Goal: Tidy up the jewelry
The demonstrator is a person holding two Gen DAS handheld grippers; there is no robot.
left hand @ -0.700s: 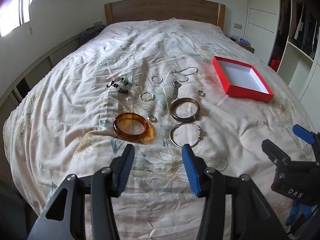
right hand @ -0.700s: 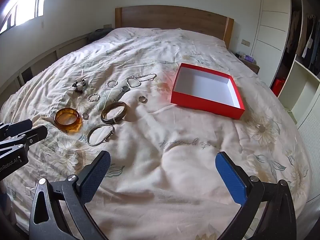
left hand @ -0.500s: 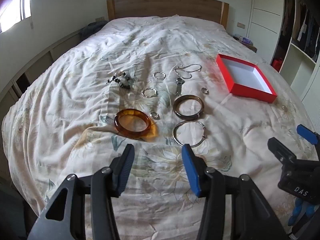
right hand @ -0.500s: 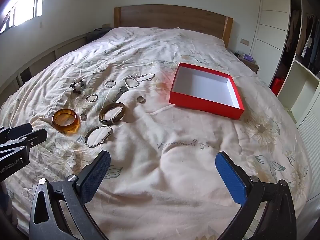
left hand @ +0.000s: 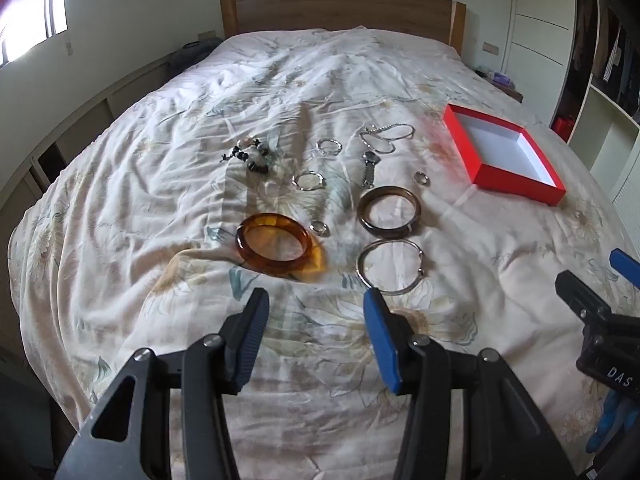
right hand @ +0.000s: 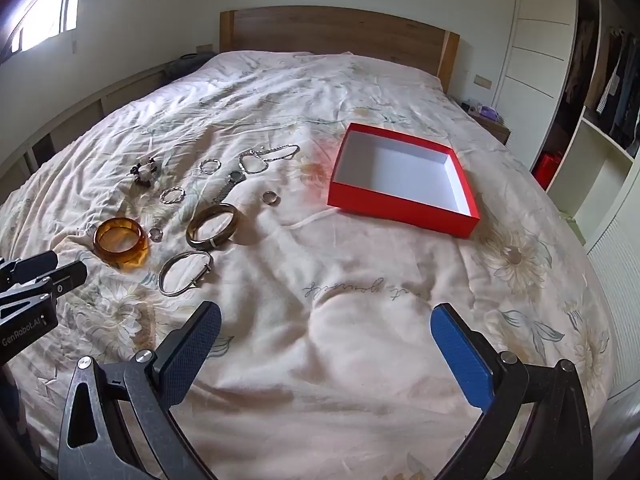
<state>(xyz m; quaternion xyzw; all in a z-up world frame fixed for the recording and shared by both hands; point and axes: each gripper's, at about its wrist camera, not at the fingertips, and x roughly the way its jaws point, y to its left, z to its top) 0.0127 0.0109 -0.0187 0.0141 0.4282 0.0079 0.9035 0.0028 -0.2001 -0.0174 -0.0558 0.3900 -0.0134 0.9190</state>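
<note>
Jewelry lies spread on the bed: an amber bangle (left hand: 276,246) (right hand: 120,242), a brown bangle (left hand: 390,210) (right hand: 212,226), a thin silver bangle (left hand: 390,266) (right hand: 184,267), a watch (left hand: 370,166), a chain (left hand: 386,134), a dark bead bracelet (left hand: 252,154) and several small rings. An empty red box (left hand: 506,158) (right hand: 404,182) with a white inside sits to the right. My left gripper (left hand: 316,312) is open and empty, just short of the amber and silver bangles. My right gripper (right hand: 326,330) is wide open and empty over bare quilt.
The floral quilt (right hand: 360,280) covers the whole bed, wrinkled. A wooden headboard (left hand: 340,8) stands at the far end. White wardrobe and open shelves (right hand: 600,120) line the right side. A low ledge runs along the left wall.
Both grippers have pulled back slightly and tilted up, so the jewelry and box sit lower and farther in view. Nothing was picked up.
</note>
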